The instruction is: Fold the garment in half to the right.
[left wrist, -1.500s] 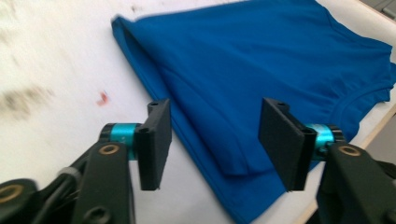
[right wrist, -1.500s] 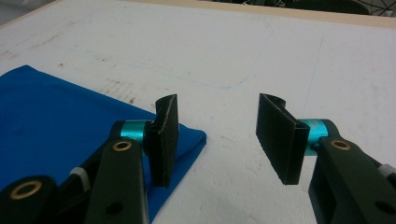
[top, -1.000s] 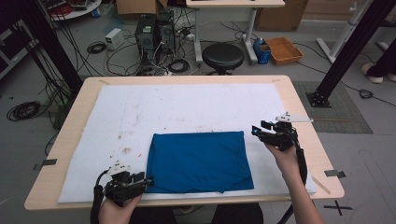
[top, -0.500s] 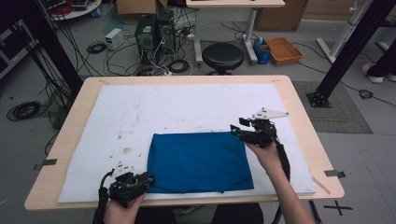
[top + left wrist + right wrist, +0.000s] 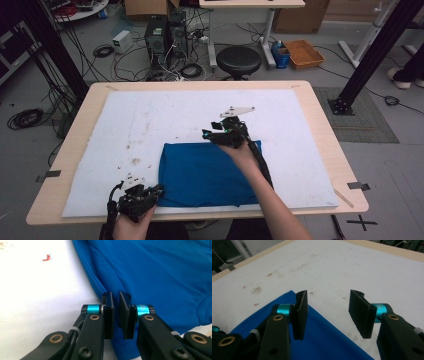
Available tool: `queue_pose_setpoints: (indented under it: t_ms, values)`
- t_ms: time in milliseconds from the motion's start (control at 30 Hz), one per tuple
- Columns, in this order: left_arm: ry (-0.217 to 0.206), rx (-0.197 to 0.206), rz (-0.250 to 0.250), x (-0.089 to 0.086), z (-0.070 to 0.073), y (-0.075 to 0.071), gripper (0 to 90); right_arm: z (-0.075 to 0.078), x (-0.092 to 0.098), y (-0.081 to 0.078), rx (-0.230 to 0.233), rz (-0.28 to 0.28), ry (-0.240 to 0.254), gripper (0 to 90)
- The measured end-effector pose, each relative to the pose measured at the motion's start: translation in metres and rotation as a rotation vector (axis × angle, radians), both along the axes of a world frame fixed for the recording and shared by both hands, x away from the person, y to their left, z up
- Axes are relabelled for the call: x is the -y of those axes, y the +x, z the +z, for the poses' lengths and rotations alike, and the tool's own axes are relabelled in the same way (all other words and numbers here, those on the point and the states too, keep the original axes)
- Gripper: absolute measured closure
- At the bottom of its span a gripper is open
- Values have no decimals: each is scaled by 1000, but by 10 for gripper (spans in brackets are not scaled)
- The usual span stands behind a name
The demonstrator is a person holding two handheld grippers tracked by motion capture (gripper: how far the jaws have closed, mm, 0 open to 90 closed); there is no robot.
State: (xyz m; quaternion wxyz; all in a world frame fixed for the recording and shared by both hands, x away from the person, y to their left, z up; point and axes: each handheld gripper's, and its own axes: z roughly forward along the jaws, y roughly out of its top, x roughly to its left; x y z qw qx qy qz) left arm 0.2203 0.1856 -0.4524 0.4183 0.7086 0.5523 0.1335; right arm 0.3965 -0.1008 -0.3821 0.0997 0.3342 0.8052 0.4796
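Blue cloth (image 5: 202, 172), smooth and folded into a soft rectangle, lies on the white, stained sheet (image 5: 150, 120) covering the pale wooden worktop (image 5: 320, 125), toward the near edge. At its near left corner the left tongs (image 5: 116, 315) have just been closing and now pinch the hemmed edge. Above its far edge, the right tongs (image 5: 329, 312) stand apart, flat black pads holding nothing.

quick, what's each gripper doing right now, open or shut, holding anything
left gripper: tongs have just been closing, now pinched on the near left edge of the blue cloth.
right gripper: open, empty, above the cloth's far edge.
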Motion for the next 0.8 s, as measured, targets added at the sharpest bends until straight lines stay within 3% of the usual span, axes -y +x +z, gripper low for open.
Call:
queue_pose_setpoints:
  t_ms: [133, 233, 467, 667, 800]
  values:
    - [-2, -3, -1, -1, 0, 0, 837, -9, -32, 8, -29, 19, 5, 583]
    - [-6, -1, -2, -1, 0, 0, 839, -18, -57, 14, -66, 40, -15, 600]
    - [-16, -3, -6, -2, -1, 0, 839, -31, -110, 19, -84, 63, -82, 643]
    - [-15, -5, -10, -3, -1, -1, 839, -48, -135, 24, -131, 68, -131, 657]
    - [-14, -5, -13, -3, -1, 0, 839, -55, -146, 24, -132, 62, -185, 681]
